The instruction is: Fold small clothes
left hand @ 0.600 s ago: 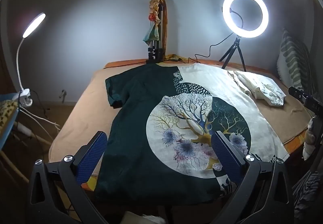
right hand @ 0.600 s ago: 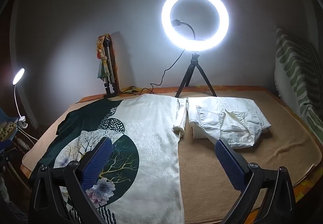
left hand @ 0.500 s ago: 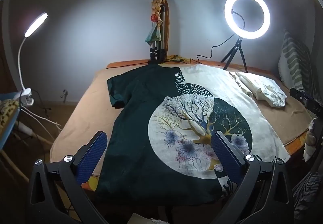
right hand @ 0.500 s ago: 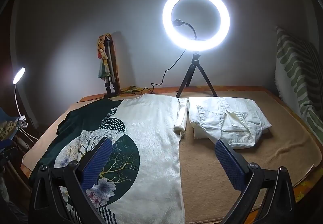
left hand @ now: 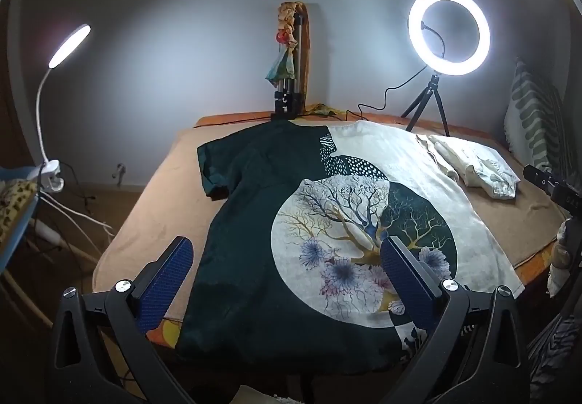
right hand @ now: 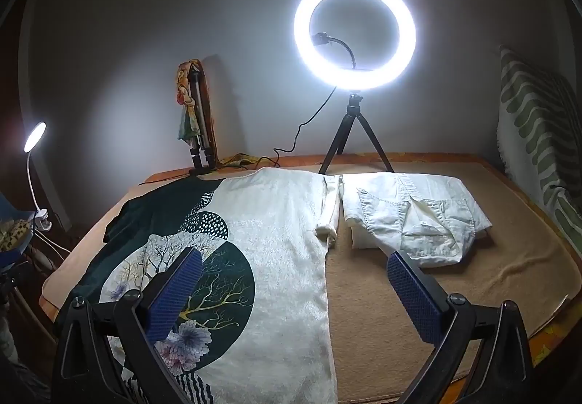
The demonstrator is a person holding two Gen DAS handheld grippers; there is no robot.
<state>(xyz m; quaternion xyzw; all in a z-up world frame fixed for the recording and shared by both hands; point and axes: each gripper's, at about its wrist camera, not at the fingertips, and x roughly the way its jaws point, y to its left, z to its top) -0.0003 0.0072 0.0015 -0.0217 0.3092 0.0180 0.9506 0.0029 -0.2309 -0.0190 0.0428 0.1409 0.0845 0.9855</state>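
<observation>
Both of your grippers hang above the near edge of the bed, jaws spread wide and holding nothing: the left gripper [left hand: 287, 258] over the T-shirt's [left hand: 327, 222] dark half, the right gripper [right hand: 294, 276] over its cream side. You have the shirt spread flat on the brown blanket [right hand: 473, 280]. Beyond it, just beside its sleeve, lies a folded white garment [right hand: 411, 218], then the ring light [right hand: 354, 33].

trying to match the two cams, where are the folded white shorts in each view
Left wrist: folded white shorts far right, beside the t-shirt's cream side.
Right wrist: right of centre, above the right blue pad.
Shared landmark: ring light behind them.
</observation>
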